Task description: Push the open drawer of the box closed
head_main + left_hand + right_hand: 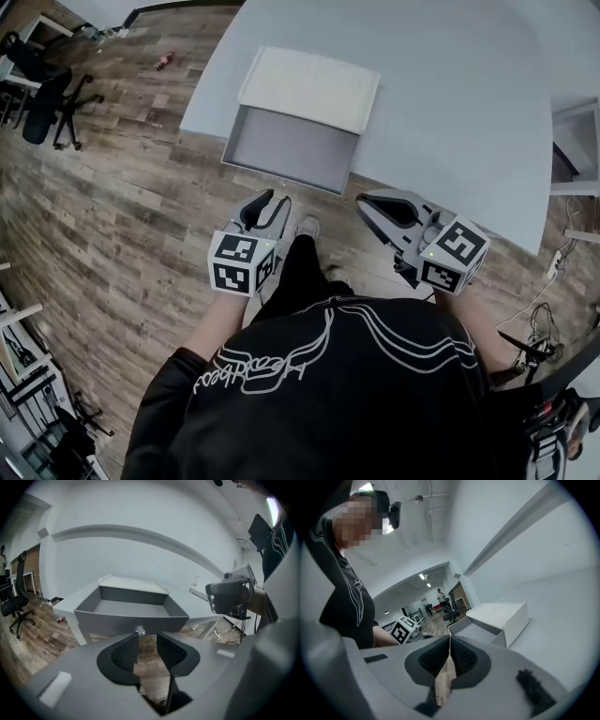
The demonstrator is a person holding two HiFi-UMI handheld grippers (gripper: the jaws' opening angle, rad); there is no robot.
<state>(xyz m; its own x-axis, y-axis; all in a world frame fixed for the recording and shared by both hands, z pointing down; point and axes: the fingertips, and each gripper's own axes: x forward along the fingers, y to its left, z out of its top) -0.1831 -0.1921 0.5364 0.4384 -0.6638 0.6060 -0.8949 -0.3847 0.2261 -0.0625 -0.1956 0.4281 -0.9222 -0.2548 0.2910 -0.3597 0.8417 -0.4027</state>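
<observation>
A white box (314,86) sits at the near edge of the pale table (450,94). Its grey drawer (292,150) is pulled out toward me and overhangs the floor, empty inside. In the left gripper view the drawer front (133,616) faces me, with a small clear knob (140,630) just above my left gripper (147,637). That gripper (272,199) is open, nothing between its pads, a short way from the front. My right gripper (367,202) hangs beside it with its jaws together, empty. The right gripper view shows the box (501,616) and drawer (476,632) beyond the shut gripper (449,639).
Wood floor lies below the drawer, with my shoe (307,228) between the grippers. A black office chair (47,94) stands far left. A small red object (164,63) lies on the floor near the table corner. Cables (539,347) trail at the right.
</observation>
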